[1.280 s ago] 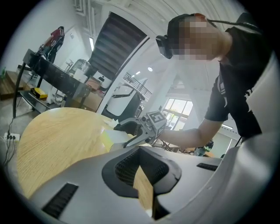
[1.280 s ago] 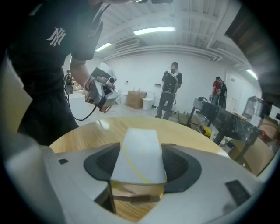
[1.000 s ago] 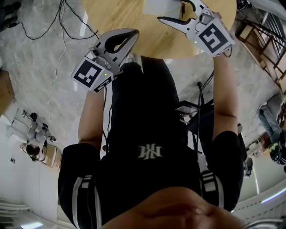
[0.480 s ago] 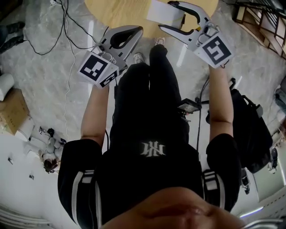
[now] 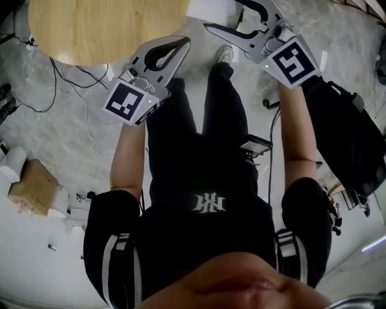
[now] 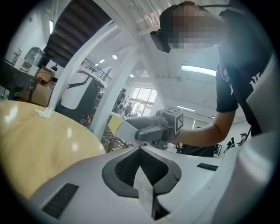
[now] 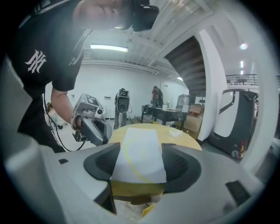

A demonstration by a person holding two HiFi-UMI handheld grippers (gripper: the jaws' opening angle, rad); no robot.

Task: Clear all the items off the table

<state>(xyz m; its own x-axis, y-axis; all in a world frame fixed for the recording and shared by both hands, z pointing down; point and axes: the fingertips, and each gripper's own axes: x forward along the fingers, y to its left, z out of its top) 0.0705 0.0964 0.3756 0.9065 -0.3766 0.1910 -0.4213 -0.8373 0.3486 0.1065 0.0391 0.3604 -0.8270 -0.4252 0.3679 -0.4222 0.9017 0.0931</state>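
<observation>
My right gripper (image 5: 224, 19) is shut on a white box (image 5: 210, 8) with a yellow underside, held above the floor to the right of the round wooden table (image 5: 102, 30). In the right gripper view the box (image 7: 140, 159) fills the gap between the jaws. My left gripper (image 5: 175, 47) is shut, and a thin white scrap (image 6: 144, 190) is pinched between its jaws. It hangs over the floor just off the table's edge. A crumpled white tissue (image 6: 43, 113) lies on the table top (image 6: 39, 148); the right gripper view shows this tissue (image 7: 175, 133) beyond the box.
Black cables (image 5: 72, 78) trail over the marble floor by the table. A cardboard box (image 5: 27, 184) stands at the left. A black bag (image 5: 350, 139) sits on the floor at the right. A dark staircase and white columns rise behind the table.
The table has slid from the top middle to the top left of the head view. Both grippers have swung off it and now hang over the floor, the box still held.
</observation>
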